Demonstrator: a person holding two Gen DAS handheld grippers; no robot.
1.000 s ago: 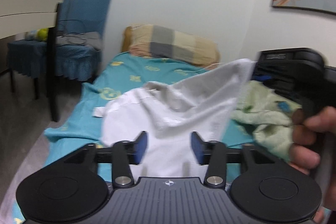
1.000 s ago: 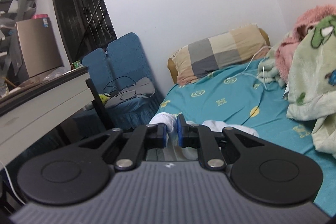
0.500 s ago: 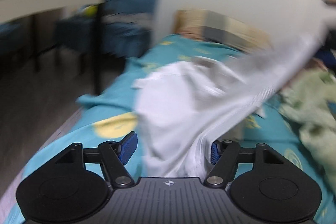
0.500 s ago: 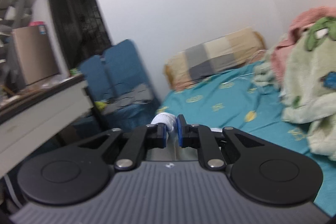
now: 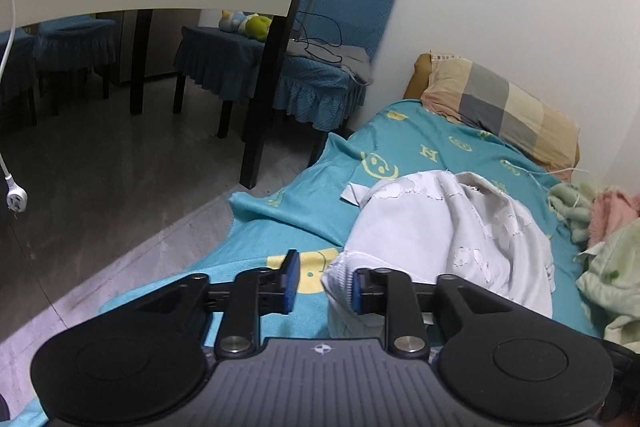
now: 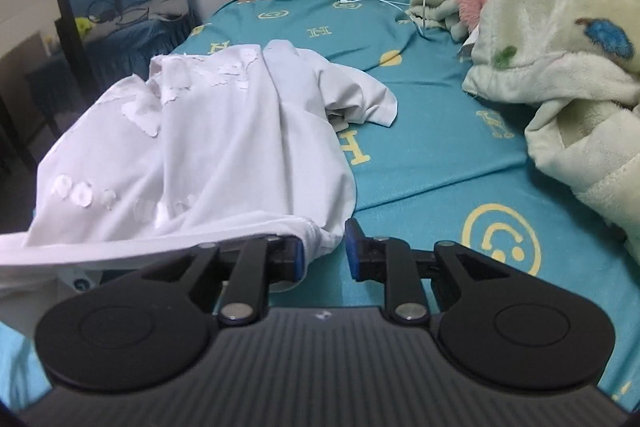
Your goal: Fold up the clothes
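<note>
The white T-shirt (image 6: 224, 131) lies crumpled near the bed's (image 6: 440, 155) left edge, its hem bunched against the inner pad of each parted, released jaw: the left gripper's (image 5: 322, 287) right finger, the right gripper's (image 6: 325, 253) left finger.

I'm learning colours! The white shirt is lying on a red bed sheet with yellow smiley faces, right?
Almost. The white shirt does lie on a bed sheet with yellow smiley faces, but the sheet is teal blue, not red. The right wrist view shows it best.
</note>
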